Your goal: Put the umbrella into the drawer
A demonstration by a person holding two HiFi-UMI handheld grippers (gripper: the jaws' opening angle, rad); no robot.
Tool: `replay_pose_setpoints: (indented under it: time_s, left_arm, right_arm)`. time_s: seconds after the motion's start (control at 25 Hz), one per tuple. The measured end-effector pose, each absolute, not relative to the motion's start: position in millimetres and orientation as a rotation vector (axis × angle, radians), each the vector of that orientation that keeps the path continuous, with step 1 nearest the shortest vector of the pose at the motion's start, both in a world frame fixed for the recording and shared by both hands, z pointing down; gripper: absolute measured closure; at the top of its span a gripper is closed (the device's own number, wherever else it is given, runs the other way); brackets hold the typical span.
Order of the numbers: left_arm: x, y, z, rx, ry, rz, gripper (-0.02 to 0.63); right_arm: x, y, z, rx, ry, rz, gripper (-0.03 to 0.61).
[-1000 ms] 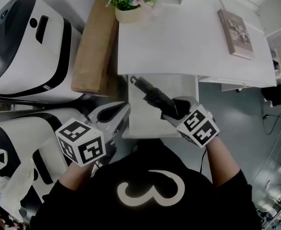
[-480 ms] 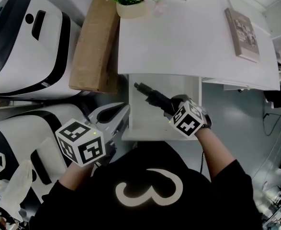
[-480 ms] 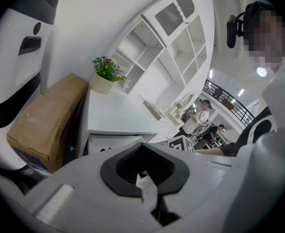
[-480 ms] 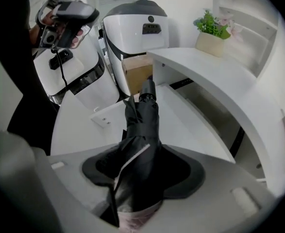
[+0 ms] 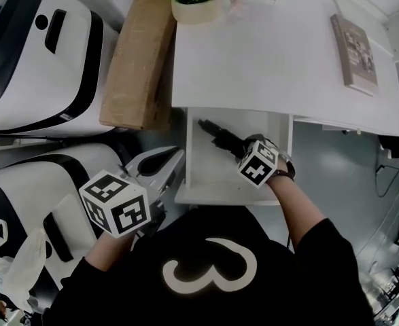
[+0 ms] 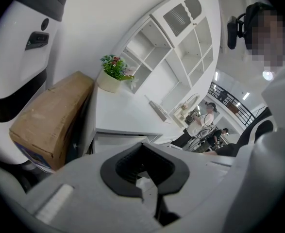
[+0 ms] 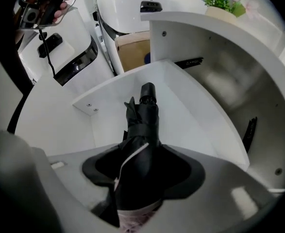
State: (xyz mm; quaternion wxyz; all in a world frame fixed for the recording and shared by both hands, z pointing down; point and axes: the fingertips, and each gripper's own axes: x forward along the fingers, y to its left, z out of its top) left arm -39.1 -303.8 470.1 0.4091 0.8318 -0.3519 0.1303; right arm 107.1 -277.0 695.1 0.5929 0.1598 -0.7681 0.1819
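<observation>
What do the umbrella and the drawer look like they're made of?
Umbrella: black fabric, matte, folded in soft creases under a strap; likely nylon or polyester. Drawer: smooth white panels with a faint sheen and screw heads; probably laminated board or painted wood.

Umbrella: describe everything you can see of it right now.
The folded black fabric umbrella is compact and strapped round, with a round black end cap pointing away. The right gripper is shut on its near end, holding it tilted down inside the open white drawer. Whether it touches the drawer floor cannot be told.
</observation>
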Motion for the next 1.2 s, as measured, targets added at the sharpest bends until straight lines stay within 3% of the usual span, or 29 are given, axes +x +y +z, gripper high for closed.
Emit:
replay_pose_setpoints:
  time_s: [0.76,1.2]
  left_arm:
    - [-48.4,-310.5,483.8,2.057,-0.912,0.323,0.604]
    - [-50.9,-307.8,477.1,2.070,-0.917,0.317,0.604]
  right_arm:
    - [109.9,-279.7,742.9,0.384,-1.736,0.420,0.334]
    - [109.4,-282.8,733.2,0.444,-1.771,0.461,0.259]
